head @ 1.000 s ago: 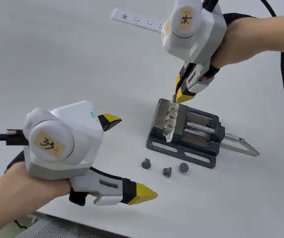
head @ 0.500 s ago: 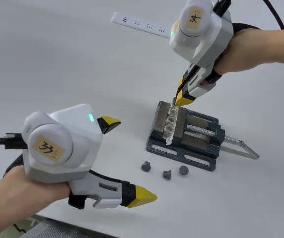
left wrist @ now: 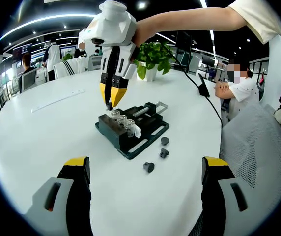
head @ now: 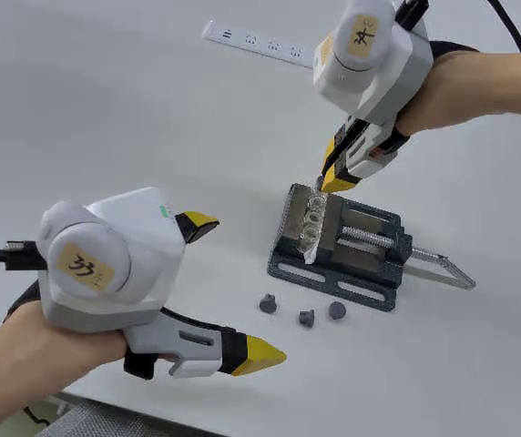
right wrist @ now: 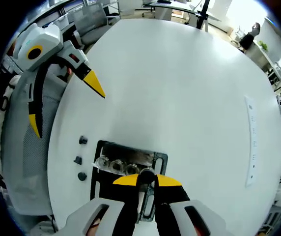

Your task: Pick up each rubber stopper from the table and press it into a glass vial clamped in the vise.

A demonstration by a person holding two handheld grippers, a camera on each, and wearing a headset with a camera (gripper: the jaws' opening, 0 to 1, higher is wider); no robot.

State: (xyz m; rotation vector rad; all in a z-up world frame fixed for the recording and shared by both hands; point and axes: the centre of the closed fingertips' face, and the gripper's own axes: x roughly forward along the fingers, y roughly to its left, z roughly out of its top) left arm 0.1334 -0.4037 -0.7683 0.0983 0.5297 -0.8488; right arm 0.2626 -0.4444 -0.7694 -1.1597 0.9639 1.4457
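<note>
While the right gripper (head: 335,179) points steeply down over the vise (head: 374,266), pinching a rubber stopper (right wrist: 147,175) above the end of the glass vials (head: 313,220), the left gripper (head: 233,289) hovers level, jaws wide apart, near the tabletop's near edge, close to three loose stoppers (head: 306,318).

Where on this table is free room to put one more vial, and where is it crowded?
Free: the wide table between power strip, vise and left gripper. Crowded: the vise front with three rubber stoppers, and the vials under the right gripper holding a stopper.
</note>
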